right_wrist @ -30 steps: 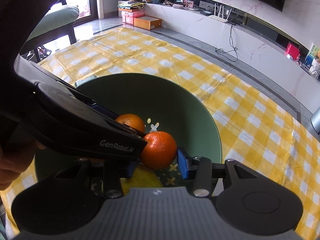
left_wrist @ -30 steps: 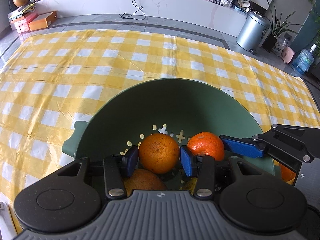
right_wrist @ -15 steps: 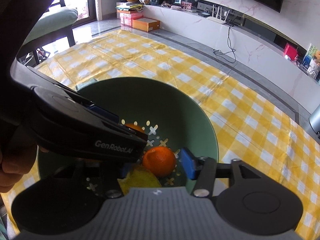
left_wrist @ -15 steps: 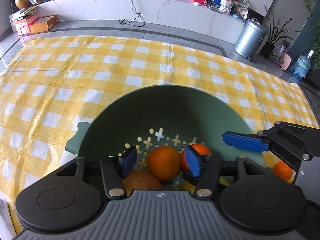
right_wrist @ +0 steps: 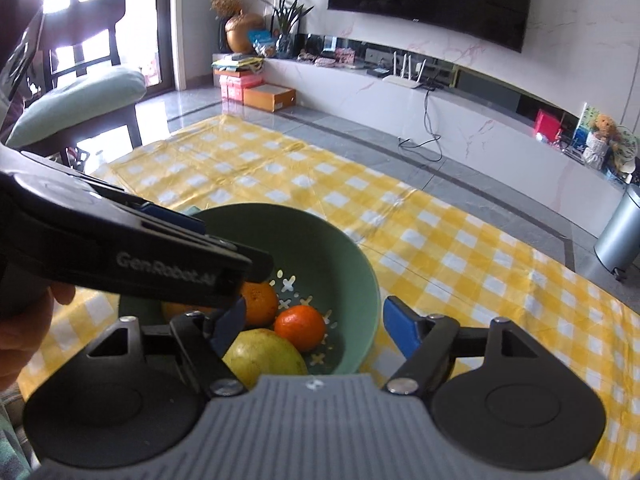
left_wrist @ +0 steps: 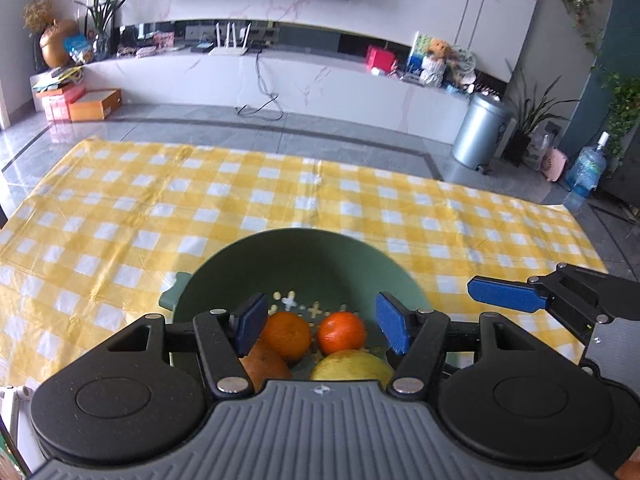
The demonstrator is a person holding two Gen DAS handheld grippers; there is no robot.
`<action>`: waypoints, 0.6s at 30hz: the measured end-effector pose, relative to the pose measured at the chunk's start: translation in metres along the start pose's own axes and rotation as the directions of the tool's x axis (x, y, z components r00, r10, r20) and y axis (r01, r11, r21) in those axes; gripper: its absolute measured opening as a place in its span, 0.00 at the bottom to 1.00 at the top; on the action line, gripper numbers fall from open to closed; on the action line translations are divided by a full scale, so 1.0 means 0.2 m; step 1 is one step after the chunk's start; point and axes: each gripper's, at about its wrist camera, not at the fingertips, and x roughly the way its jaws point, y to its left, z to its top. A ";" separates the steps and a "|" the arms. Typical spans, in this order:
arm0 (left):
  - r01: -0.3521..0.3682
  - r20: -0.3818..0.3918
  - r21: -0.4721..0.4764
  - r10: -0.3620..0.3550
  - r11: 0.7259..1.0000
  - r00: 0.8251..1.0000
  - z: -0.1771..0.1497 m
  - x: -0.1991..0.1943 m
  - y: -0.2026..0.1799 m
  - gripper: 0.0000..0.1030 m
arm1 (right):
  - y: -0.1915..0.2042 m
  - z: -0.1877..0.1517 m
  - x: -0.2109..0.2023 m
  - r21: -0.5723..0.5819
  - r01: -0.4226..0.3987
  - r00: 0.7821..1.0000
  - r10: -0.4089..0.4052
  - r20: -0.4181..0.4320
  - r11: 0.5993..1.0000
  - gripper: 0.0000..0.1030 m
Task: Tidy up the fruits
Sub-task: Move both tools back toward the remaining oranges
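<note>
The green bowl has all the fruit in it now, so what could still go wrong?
The left gripper and right gripper, both open and empty, hang close together above the green bowl. Their fingers could bump each other or clip the rim. The small orange leans on the yellow-green fruit, so a knock might roll it.

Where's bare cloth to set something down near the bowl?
Open checked cloth lies beyond the green bowl and to its left. Inside the bowl it is crowded: two oranges, a mandarin, a pear. The open left gripper and right gripper hover over it.
</note>
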 end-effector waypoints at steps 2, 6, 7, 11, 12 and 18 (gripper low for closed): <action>0.017 0.018 0.007 -0.017 1.000 1.000 -0.01 -0.06 -0.04 0.71 | -0.02 -0.04 -0.08 0.017 0.019 1.000 -0.019 0.019 1.000 0.71; 0.044 0.036 0.043 -0.045 0.998 0.998 -0.06 -0.14 -0.13 0.71 | -0.06 -0.13 -0.22 0.071 0.046 0.998 -0.049 0.046 0.996 0.74; 0.053 0.035 0.054 -0.055 0.997 0.998 -0.08 -0.16 -0.16 0.71 | -0.08 -0.16 -0.26 0.085 0.055 0.997 -0.059 0.050 0.995 0.74; 0.099 0.027 0.092 -0.102 0.991 0.994 -0.15 -0.20 -0.25 0.71 | -0.13 -0.28 -0.39 0.146 0.079 0.994 -0.089 0.064 0.986 0.75; 0.113 0.021 0.102 -0.115 0.988 0.993 -0.17 -0.21 -0.27 0.71 | -0.15 -0.31 -0.41 0.160 0.085 0.993 -0.097 0.066 0.983 0.76; 0.178 0.009 0.172 -0.182 0.969 0.983 -0.29 -0.23 -0.39 0.71 | -0.20 -0.49 -0.55 0.221 0.136 0.985 -0.156 0.074 0.966 0.79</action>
